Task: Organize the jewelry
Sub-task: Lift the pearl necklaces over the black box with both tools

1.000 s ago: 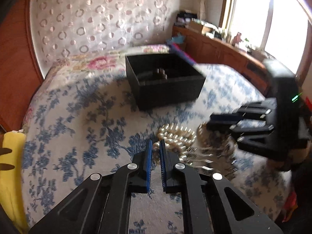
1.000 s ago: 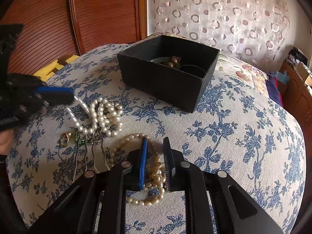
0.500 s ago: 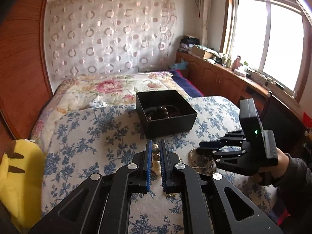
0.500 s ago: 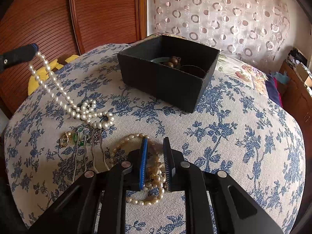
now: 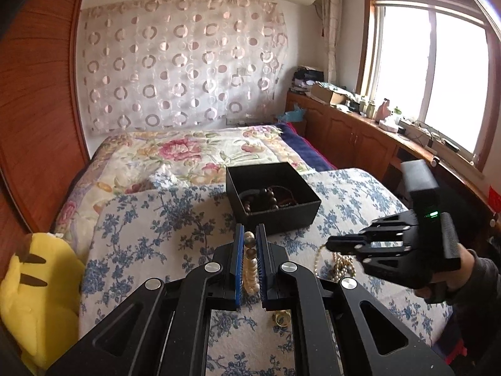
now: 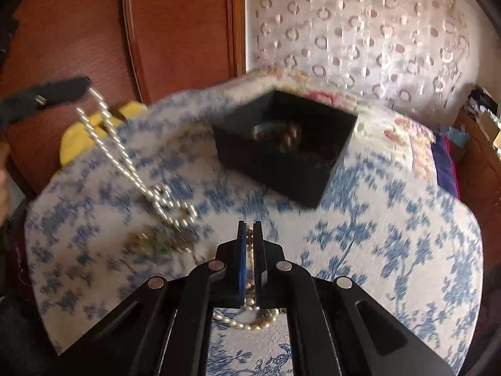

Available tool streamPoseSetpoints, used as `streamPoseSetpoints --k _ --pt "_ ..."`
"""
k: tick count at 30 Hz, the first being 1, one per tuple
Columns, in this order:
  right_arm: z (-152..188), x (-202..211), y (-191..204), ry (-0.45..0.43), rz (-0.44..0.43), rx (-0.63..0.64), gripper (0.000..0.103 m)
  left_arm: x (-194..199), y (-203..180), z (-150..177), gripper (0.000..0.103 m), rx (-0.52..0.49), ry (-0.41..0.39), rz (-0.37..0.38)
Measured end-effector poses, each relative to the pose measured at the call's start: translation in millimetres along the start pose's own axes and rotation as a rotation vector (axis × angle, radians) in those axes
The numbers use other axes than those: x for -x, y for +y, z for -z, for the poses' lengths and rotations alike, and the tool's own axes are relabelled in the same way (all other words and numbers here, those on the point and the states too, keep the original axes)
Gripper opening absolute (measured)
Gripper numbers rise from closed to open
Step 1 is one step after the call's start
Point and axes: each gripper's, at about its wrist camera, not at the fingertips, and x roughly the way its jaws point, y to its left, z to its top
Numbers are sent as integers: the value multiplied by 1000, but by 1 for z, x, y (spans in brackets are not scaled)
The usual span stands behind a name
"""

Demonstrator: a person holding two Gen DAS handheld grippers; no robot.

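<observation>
My left gripper (image 5: 249, 235) is shut on a white pearl necklace (image 5: 249, 269), whose beads show between the blue pads. In the right wrist view that strand (image 6: 119, 153) hangs taut from the left gripper (image 6: 84, 83), its lower end among the pile on the bed. My right gripper (image 6: 249, 228) is shut on a cream pearl necklace (image 6: 247, 322), with loops dangling beneath it. From the left wrist view, the right gripper (image 5: 328, 246) holds that cream strand (image 5: 339, 261) above the bedspread. An open black box (image 5: 272, 216) with dark wooden beads inside stands just beyond both grippers.
A blurred hair comb and small gold and green pieces (image 6: 156, 241) lie on the blue floral bedspread (image 6: 391, 250). A gold ring (image 5: 283, 318) sits under the left gripper. A yellow plush toy (image 5: 34, 297) rests at the bed's left edge. A wooden cabinet (image 5: 350, 138) lines the window side.
The left gripper rose and pulled the white pearl strand up off the bed. The right gripper closed on the cream strand and lifted a little.
</observation>
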Motion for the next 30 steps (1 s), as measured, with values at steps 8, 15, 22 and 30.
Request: streamPoseSetpoints --k 8,15,22,30 --pt "-29 57 6 -128 19 26 5 3 5 -13 7 10 -24 -5" --pt "-52 90 10 -207 29 40 5 9 4 -22 7 -5 -40 -12" --pt "-71 109 7 -252 42 53 5 17 -4 -40 7 -39 -69 -14" --pt "-87 124 3 -297 59 56 5 21 -17 -59 7 -72 -105 5"
